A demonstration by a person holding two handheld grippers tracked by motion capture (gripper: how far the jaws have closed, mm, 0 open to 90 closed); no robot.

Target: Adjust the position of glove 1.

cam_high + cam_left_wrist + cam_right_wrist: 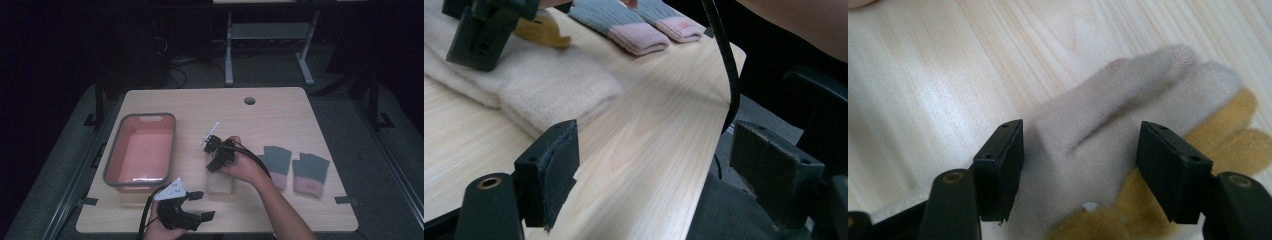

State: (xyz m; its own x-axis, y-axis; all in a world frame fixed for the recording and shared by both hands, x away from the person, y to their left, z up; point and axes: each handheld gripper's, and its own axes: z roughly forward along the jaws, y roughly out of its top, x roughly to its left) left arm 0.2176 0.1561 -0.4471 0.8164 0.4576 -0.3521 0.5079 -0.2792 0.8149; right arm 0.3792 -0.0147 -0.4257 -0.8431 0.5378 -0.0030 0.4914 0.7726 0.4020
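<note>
1. The right tool (1080,170) is hanging over the cream glove (1108,130) with its jaws spread wide, one pad on either side of the glove's body and neither pressing on it yet.
2. The left tool (192,206) is waiting at the near edge of the desk (280,110), jaws likewise spread, holding nothing.
3. The cream glove is lying flat near the middle of the desk, partly covering a mustard-yellow glove (1243,145) (its fingers are poking out beside and beneath the cream one).
4. The glove is looking light, soft and floppy, so I judge it will be sagging and folding once lifted; a pinch across a bunched fold of the palm or cuff should be holding better than the thin fingertips, and it may be dragging the yellow one along.
5. Farther out, a grey-rimmed pink bin (141,150) is sitting to the left, and two grey-and-pink gloves (295,167) are lying to the right.
</note>
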